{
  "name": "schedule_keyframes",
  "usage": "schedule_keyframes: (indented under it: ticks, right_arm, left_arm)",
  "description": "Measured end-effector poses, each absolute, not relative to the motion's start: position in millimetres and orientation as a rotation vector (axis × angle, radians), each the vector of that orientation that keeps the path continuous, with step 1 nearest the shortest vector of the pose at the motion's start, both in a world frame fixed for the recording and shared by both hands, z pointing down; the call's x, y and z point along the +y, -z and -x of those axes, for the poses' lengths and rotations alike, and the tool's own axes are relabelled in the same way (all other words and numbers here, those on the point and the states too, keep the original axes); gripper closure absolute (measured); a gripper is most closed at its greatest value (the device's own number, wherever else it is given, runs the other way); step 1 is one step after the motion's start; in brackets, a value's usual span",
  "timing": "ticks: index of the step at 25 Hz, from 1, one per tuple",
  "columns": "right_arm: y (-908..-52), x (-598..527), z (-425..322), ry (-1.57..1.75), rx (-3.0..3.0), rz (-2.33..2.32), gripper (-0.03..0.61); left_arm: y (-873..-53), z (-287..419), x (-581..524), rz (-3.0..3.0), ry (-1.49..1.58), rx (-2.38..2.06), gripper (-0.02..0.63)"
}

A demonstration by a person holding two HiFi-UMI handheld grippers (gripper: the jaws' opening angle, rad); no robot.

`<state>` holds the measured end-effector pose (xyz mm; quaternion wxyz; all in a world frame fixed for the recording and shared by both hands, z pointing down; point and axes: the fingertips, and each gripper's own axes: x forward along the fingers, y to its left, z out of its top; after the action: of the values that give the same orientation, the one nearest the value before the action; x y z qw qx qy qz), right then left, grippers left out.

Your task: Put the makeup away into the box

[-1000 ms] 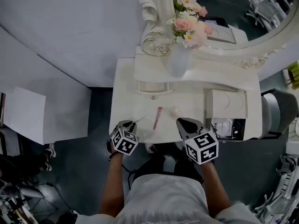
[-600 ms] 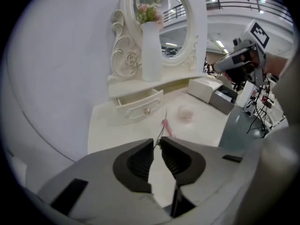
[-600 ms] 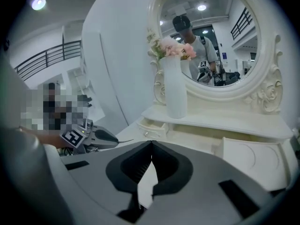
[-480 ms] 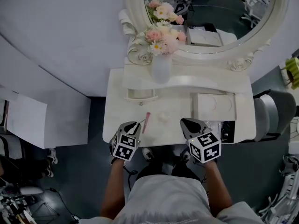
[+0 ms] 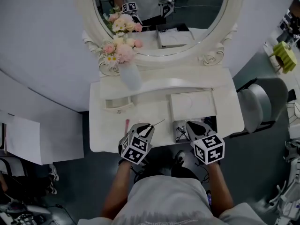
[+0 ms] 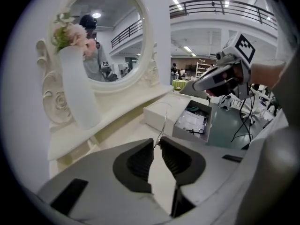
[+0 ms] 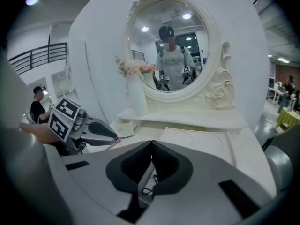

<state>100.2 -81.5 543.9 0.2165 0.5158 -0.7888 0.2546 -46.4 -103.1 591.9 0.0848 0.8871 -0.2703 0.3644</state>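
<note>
My left gripper (image 5: 148, 127) is shut on a thin white makeup stick (image 5: 159, 123) that points right toward the open white box (image 5: 179, 131). In the left gripper view the stick (image 6: 163, 124) rises from the pinched jaw tips (image 6: 158, 144), with the box (image 6: 193, 122) just beyond, several small items inside it. My right gripper (image 5: 196, 125) hovers over the box, shut and empty; its tips (image 7: 151, 153) touch each other. A pink pencil (image 5: 126, 126) lies on the vanity top left of my left gripper.
The box's lid (image 5: 192, 106) lies open behind it. A white vase with pink flowers (image 5: 129, 71) stands on the raised shelf at the back left, under the oval mirror (image 5: 159, 13). A small drawer (image 5: 117, 104) sits below the shelf. A grey chair (image 5: 262, 104) stands to the right.
Both grippers have moved right along the table's front edge toward the box; the left one carries the thin stick with it. The pink pencil stays on the table, now left of the left gripper.
</note>
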Motion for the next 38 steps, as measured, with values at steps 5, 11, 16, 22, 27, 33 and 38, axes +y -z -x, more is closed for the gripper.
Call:
schedule_keyframes:
  ticks: [5, 11, 16, 22, 27, 33, 38]
  right_arm:
    - [-549, -59, -156, -0.757, -2.13, -1.528, 0.578]
    - [-557, -37, -204, -0.801, -2.071, -1.617, 0.578]
    - [-569, -21, -234, -0.84, -2.04, -1.64, 0.578]
    - [-584, -12, -262, -0.873, -2.028, -1.633, 0.578]
    - [-593, -8, -275, -0.899, -2.028, -1.61, 0.578]
    - [-600, -9, -276, -0.915, -2.044, -1.576, 0.578]
    - [-602, -7, -274, -0.927, -2.038, -1.569, 0.578]
  left_arm:
    - [-593, -13, -90, -2.695, -1.112, -0.668, 0.531]
    - [-603, -68, -76, -2.725, -1.164, -0.523, 0.53]
    - [-622, -108, -62, -2.717, -1.206, -0.425, 0.531]
    - [-655, -140, -38, -2.678, -1.328, -0.256, 0.529]
    - [-671, -156, -20, -2.621, -1.398, -0.114, 0.529]
    - [-678, -167, -14, -2.6, -1.434, -0.07, 0.528]
    - [-682, -169, -10, -2.585, -1.452, -0.06, 0.526]
